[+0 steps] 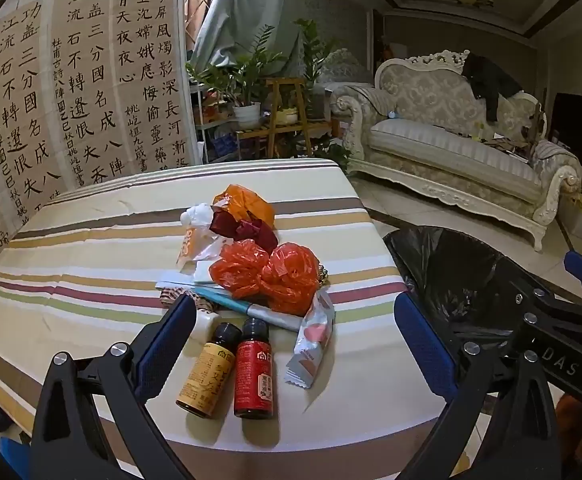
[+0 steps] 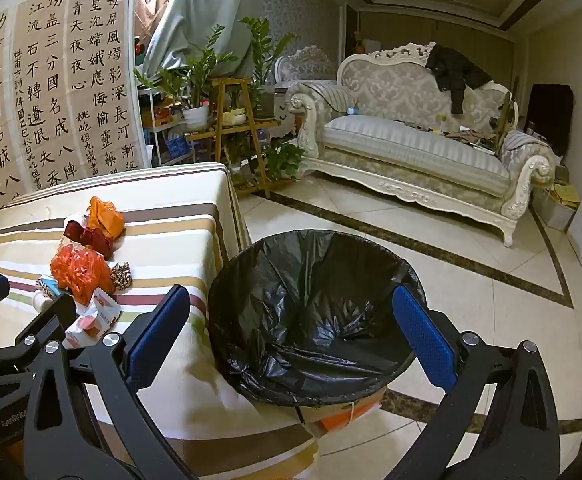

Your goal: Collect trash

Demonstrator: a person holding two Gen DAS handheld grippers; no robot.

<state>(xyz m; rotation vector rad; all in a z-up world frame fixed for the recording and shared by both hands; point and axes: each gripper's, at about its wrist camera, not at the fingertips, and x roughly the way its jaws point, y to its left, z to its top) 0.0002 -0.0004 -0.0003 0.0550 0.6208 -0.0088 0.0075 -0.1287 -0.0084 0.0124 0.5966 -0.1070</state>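
Note:
A pile of trash lies on the striped table (image 1: 71, 240): crumpled orange plastic bags (image 1: 269, 276), a dark red wrapper (image 1: 247, 230), white tissue (image 1: 197, 216), a snack packet (image 1: 313, 338), a yellow bottle (image 1: 209, 370) and a red bottle (image 1: 254, 368). My left gripper (image 1: 295, 344) is open, its fingers on either side of the two bottles. A bin lined with a black bag (image 2: 315, 312) stands beside the table on the right. My right gripper (image 2: 291, 332) is open and empty above the bin. The pile also shows in the right wrist view (image 2: 79, 268).
An ornate sofa (image 2: 419, 144) with a black jacket stands at the far right. Potted plants on a wooden stand (image 2: 231, 120) are behind the table. Calligraphy sheets (image 1: 71, 100) cover the left wall. The floor is tiled (image 2: 491, 300).

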